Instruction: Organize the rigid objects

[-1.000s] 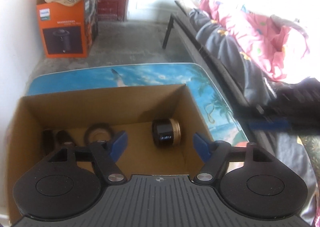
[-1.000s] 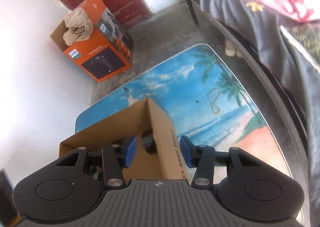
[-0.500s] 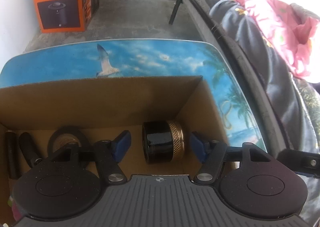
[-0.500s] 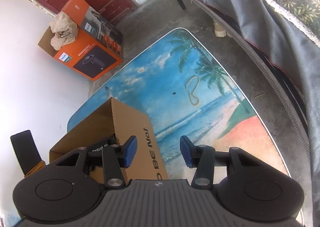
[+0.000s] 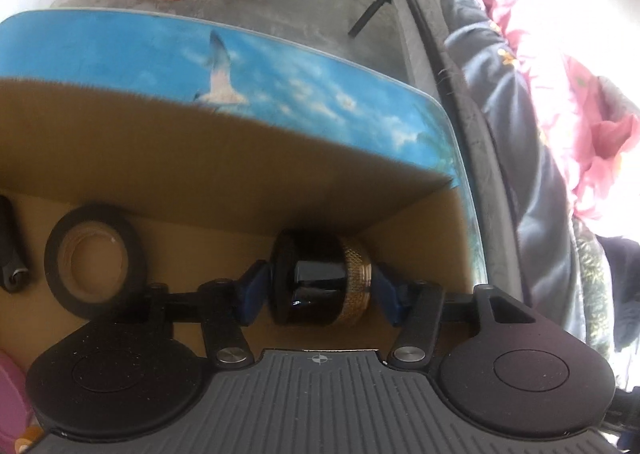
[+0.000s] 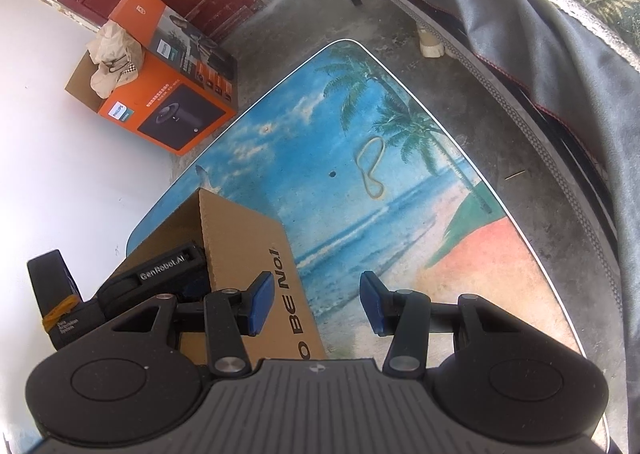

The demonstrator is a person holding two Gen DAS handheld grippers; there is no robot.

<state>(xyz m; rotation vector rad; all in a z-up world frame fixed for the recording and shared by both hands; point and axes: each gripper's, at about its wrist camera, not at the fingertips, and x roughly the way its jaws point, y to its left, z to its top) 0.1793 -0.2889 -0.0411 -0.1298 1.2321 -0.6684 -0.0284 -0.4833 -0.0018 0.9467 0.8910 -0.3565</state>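
Note:
A black cylinder with a knurled gold end (image 5: 320, 282) lies on its side on the floor of an open cardboard box (image 5: 240, 158), in the right corner. My left gripper (image 5: 320, 290) reaches down into the box and straddles the cylinder. Its jaws are closing, the blue pads (image 5: 254, 290) a hair off either end. A black tape roll (image 5: 94, 258) lies flat to the left, with a dark stick-like item (image 5: 10, 254) beyond it. My right gripper (image 6: 318, 302) stands open above the table, just right of the box's outer wall (image 6: 248, 250), holding nothing.
The box sits on a beach-print table (image 6: 400, 214) that carries a loose rubber band (image 6: 372, 168). An orange carton (image 6: 172, 94) stands on the floor by the white wall. A bed with dark and pink bedding (image 5: 540, 114) runs along the right. Something pink (image 5: 12, 394) shows at the left edge.
My left gripper has sunk into the box and closed in on the cylinder, its jaws narrowing. My right gripper has shifted off the box wall toward the open table.

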